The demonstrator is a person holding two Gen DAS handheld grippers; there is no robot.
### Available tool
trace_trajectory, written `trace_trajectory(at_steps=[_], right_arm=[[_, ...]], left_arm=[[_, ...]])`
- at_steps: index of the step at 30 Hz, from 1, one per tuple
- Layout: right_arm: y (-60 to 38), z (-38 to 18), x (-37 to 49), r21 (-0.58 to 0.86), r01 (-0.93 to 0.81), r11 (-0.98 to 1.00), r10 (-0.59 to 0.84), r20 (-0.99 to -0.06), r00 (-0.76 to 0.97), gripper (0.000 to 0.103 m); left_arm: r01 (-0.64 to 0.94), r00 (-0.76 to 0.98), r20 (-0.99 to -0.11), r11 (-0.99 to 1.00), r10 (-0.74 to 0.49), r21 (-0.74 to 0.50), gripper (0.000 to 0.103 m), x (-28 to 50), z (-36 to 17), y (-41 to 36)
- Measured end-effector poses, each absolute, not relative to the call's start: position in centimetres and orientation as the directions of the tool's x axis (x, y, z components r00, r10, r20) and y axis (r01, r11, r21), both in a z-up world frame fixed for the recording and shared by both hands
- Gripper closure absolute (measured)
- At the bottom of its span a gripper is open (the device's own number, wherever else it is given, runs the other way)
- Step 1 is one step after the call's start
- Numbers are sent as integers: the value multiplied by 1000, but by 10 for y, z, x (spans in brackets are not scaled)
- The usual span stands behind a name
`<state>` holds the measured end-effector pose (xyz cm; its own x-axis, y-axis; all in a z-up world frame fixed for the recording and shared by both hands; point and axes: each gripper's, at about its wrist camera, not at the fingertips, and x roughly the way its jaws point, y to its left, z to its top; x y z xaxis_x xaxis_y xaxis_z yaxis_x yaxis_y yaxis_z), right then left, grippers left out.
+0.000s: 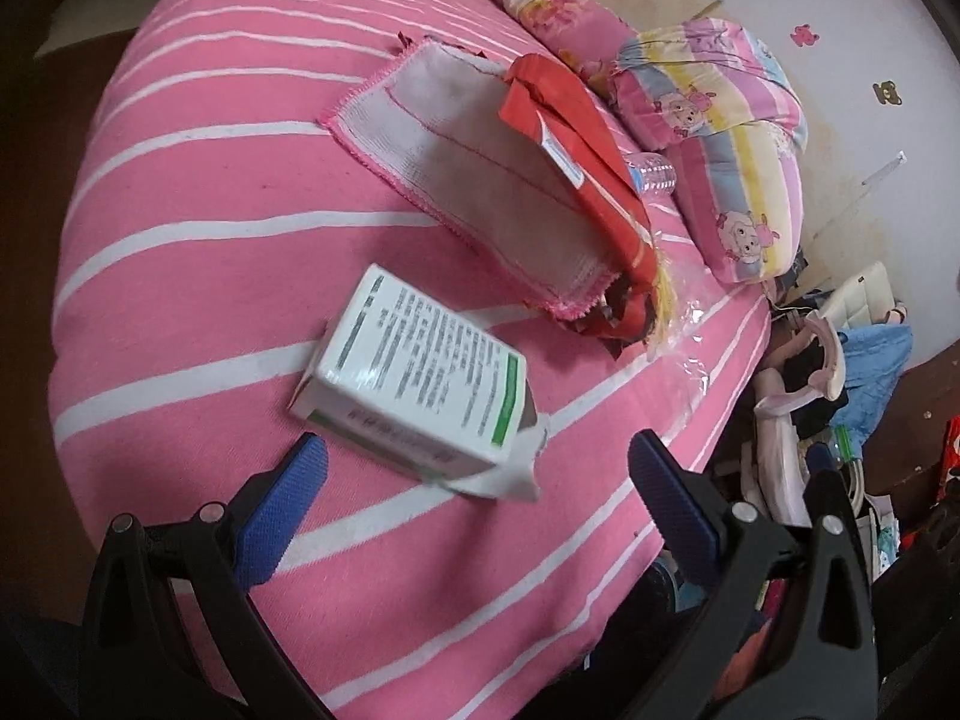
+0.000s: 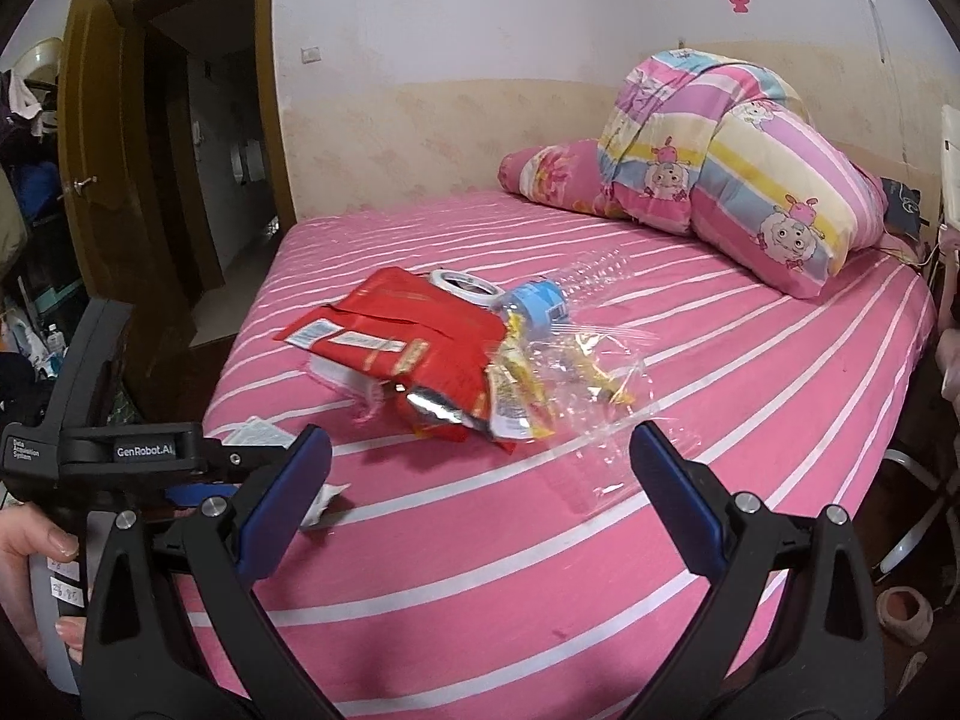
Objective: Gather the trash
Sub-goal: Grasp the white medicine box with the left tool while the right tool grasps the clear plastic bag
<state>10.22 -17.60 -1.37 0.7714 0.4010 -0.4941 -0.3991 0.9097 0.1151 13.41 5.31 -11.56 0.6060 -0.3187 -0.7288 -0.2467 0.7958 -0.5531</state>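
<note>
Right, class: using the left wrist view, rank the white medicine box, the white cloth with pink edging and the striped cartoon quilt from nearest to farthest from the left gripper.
1. White medicine box: on the sheet, just ahead of the open left gripper.
2. White cloth: mid-bed, beyond the box, beside the red wrapper.
3. Striped quilt: farthest, bundled by the wall, right.

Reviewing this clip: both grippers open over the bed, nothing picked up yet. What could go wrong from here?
1. The white carton lies just ahead of the open left gripper with a torn flap toward it; a grasp on the flap alone may tear or slip.
2. The clear plastic wrap before the right gripper is hard to see and could be left behind.
3. The red snack bag overlaps other litter, so lifting it may scatter pieces.
</note>
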Motion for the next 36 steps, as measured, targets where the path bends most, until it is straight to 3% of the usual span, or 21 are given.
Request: trace_trajectory(at_steps=[11, 27, 30, 32, 36], right_arm=[[-193, -35, 161, 103, -335, 936, 331, -577, 747, 5], [-187, -79, 236, -22, -320, 947, 210, -713, 669, 5], [-188, -83, 240, -7, -326, 945, 219, -729, 648, 25], [-186, -87, 242, -11, -336, 942, 214, -753, 622, 46], [-185, -91, 242, -12, -348, 938, 214, -768, 604, 69]], left_arm=[[-253, 601, -736, 800, -311, -544, 6, 169, -120, 61], [-164, 542, -819, 932, -189, -323, 6, 201, -125, 26], [-147, 535, -826, 943, -177, -297, 7, 201, -125, 22], [-139, 537, -824, 944, -182, -299, 7, 201, -124, 21], [-137, 529, -834, 955, -156, -265, 28, 199, -123, 17]])
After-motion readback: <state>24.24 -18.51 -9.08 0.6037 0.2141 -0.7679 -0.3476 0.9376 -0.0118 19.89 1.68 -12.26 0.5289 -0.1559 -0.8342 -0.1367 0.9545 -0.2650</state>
